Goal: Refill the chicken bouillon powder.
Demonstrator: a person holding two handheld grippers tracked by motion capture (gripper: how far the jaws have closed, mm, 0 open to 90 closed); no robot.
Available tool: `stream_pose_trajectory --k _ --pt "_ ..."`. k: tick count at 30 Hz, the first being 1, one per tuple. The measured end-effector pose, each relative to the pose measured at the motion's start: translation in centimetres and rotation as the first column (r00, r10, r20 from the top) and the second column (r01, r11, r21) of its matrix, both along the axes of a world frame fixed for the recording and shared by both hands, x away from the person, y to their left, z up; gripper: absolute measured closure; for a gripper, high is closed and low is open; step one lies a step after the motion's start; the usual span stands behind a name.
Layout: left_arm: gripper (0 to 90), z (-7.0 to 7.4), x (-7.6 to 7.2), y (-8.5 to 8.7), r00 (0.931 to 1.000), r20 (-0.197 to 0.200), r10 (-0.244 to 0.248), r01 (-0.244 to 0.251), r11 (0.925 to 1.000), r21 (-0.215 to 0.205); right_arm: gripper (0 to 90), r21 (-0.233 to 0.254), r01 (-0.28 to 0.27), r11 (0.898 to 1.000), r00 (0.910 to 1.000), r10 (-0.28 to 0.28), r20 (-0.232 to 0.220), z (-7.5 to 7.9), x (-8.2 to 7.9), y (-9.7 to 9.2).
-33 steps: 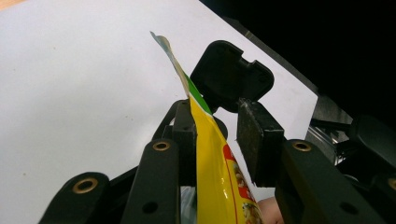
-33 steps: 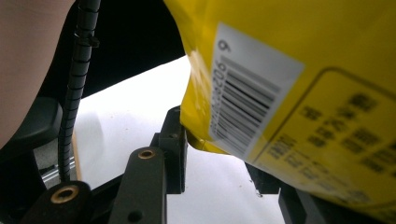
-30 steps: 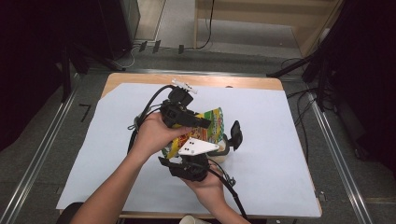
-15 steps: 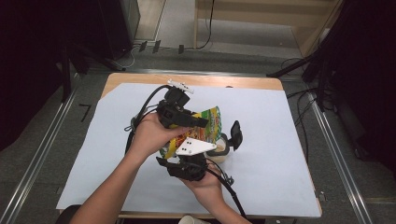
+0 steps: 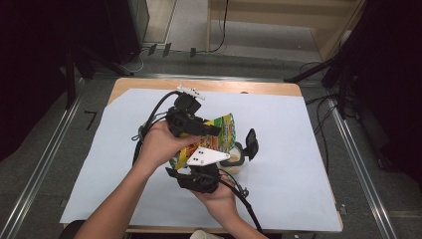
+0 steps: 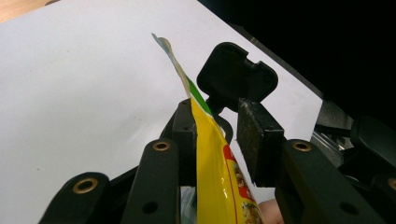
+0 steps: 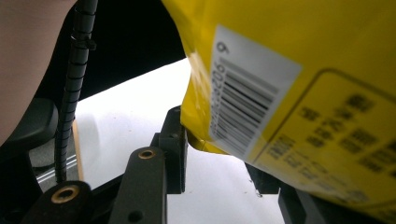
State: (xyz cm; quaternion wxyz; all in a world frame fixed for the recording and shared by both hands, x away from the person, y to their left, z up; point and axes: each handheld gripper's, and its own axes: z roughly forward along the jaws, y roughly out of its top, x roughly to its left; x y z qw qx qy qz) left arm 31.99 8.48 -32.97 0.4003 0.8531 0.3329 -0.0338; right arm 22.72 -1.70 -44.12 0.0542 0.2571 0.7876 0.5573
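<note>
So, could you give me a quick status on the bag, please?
Left gripper: snack bag between jaws, against one, gap at other. Right gripper: bag's corner between jaws, grip unclear. Container open beside bag.

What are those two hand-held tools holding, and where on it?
A yellow snack bag, held above the table. The left tool has its top edge between the jaws; the right tool seems to grip its bottom corner.

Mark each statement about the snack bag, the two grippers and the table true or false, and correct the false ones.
1. The snack bag is mostly yellow. True.
2. The bag lies flat on the white sheet. False: it is held up between the left gripper and the right gripper.
3. A barcode label shows on the bag. True.
4. The table is covered in a red cloth. False: the cover is white.
</note>
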Motion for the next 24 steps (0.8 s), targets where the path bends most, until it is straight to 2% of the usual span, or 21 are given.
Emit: stream_pose_trajectory --k 24 --pt "70.1 -0.25 0.46 -0.91 0.9996 -0.016 -0.023 0.023 0.9997 0.007 64.7 -0.013 0.022 1.0 0.9997 -0.022 -0.007 -0.09 -0.03 -0.62"
